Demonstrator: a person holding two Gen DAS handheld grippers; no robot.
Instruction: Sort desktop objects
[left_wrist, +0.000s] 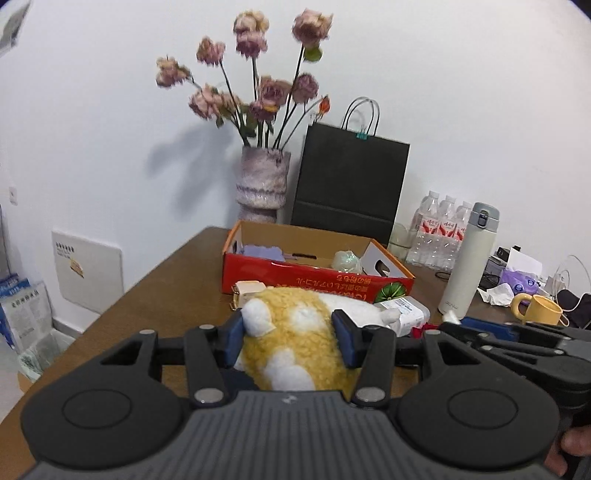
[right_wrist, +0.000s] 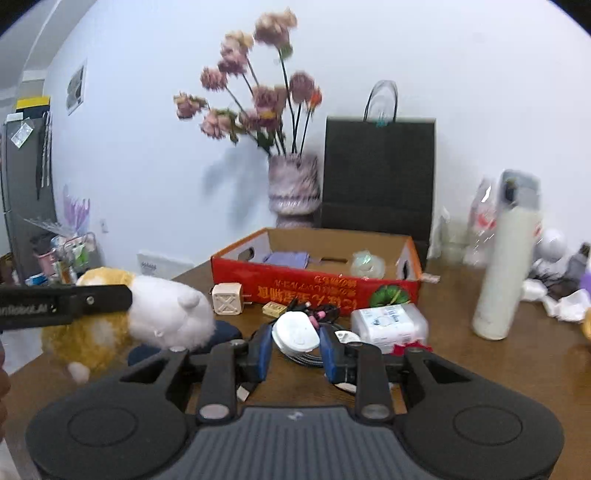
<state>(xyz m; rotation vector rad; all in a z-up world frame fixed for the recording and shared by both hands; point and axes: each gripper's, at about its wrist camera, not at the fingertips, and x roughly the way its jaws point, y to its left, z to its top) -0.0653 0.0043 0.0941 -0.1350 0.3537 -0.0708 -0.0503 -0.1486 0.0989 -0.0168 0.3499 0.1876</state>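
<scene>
Plush toy, yellow-and-white, is clamped between the blue pads of the left gripper and carried above the brown table, just short of the red cardboard box; it is judged to be held by the body so it can be dropped straight into the box, which seems to serve as the sorting bin & already holds a purple item and a pale round thing. A white round device w/ dark cable is pinched in the right gripper, cable trailing below, prob. for the same reason. Left on the table in front of the box: a white plug adapter, a small gold item, a clear tissue pack. Box print is seen upside down, East Asian script, not legible; a green pumpkin graphic is shown at its corner. Thermos carries a small logo, too small to read. Water bottle labels are red, text unreadable. Partial lettering shows on the left gripper's arm in the right view, approx. "nRobotAI".
</scene>
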